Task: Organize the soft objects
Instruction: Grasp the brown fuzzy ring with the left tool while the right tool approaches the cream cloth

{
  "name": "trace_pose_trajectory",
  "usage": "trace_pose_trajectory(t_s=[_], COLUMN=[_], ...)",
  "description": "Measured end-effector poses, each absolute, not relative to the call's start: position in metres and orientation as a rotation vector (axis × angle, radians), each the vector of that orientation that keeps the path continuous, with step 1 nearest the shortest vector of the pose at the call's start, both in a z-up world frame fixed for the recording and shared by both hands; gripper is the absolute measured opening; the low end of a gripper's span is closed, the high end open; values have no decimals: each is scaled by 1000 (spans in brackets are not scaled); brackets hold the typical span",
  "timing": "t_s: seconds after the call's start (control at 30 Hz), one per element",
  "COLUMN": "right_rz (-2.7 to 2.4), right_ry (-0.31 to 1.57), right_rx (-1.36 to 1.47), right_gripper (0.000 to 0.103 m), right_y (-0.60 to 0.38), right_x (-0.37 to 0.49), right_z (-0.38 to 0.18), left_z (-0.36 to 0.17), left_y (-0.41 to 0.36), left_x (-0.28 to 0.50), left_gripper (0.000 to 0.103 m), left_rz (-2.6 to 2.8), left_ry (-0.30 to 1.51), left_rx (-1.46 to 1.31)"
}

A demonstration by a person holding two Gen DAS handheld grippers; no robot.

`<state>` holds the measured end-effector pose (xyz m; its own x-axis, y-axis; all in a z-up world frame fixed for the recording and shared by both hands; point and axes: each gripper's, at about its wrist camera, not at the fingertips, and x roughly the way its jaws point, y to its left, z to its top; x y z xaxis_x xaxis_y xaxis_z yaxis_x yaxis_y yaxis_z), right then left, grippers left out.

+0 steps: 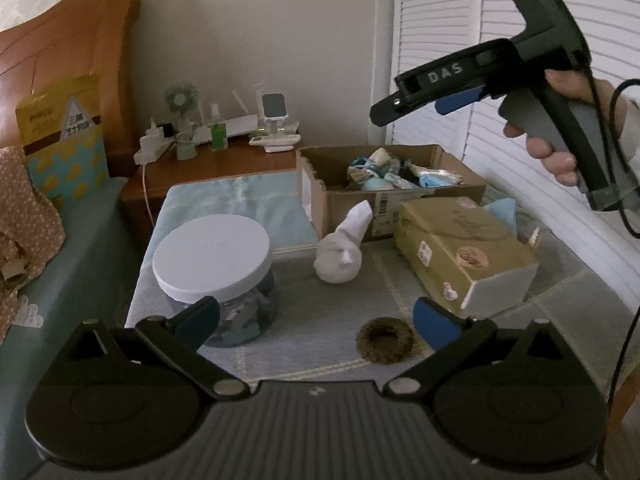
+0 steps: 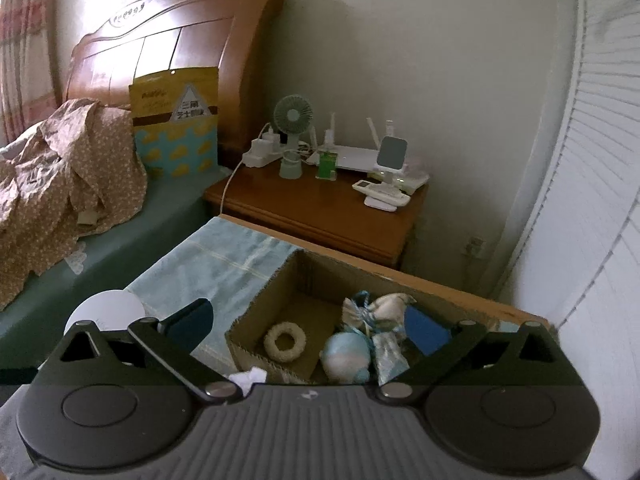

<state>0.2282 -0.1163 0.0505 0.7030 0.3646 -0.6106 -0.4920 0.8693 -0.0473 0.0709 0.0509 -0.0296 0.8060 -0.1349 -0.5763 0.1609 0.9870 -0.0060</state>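
Brown fuzzy ring (image 1: pixel 385 340): soft loop lying flat on the cloth-covered desk (image 1: pixel 340 312), close to the near edge. It lies just ahead of the left tongs (image 1: pixel 316 320), slightly toward their right pad, with nothing between. Being round, it has no long axis, so any approach angle would serve. Left tongs stand open and empty.

White stuffed figure (image 1: pixel 340 256): toward the middle of the desk, beyond the ring, its long axis tipped up and toward the far right corner. It is touching or just short of the front wall of the cardboard box (image 1: pixel 340 216); which cannot be told.

Cardboard box: far right part of the desk, open-topped, already holding a pale fuzzy ring (image 2: pixel 285 343), a blue-and-white plush (image 2: pixel 346 356) and some wrapped cloth bundles (image 2: pixel 376 312).

Right tongs (image 2: pixel 308 328): spread wide, gripping nothing, held in the air over the box's near wall, well apart from both loose items. A hand (image 1: pixel 560 148) carries them high at the right side of the desk.

Judgement: the two loose soft items remain to be boxed. The brown ring lies nearest the left tongs, which are far closer to it than the right; the coming move probably turns on lowering them straight forward and down onto the ring.

Other stock: lidded jar (image 1: pixel 212 256) near the left edge; yellow carton (image 1: pixel 460 248) at the right.
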Motion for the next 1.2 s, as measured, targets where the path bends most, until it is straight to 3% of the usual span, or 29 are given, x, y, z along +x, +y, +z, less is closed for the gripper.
trace_pose_trajectory(t_s=[0.53,0.87,1.2], right_rz=[243,84,22], right_ry=[573,596,751], right_rx=[-125,-86,-124], right_gripper=[103,103,103], right_y=[-202,-242,-254], right_x=[143,105,99], right_z=[49,10,-51], left_z=[-35,-43,-56], left_y=[40,28,16], left_x=[66,71,82], left_gripper=[102,102,102], left_rz=[-162,-213,-238], left_ry=[629,661,713], left_rx=[62,48,51])
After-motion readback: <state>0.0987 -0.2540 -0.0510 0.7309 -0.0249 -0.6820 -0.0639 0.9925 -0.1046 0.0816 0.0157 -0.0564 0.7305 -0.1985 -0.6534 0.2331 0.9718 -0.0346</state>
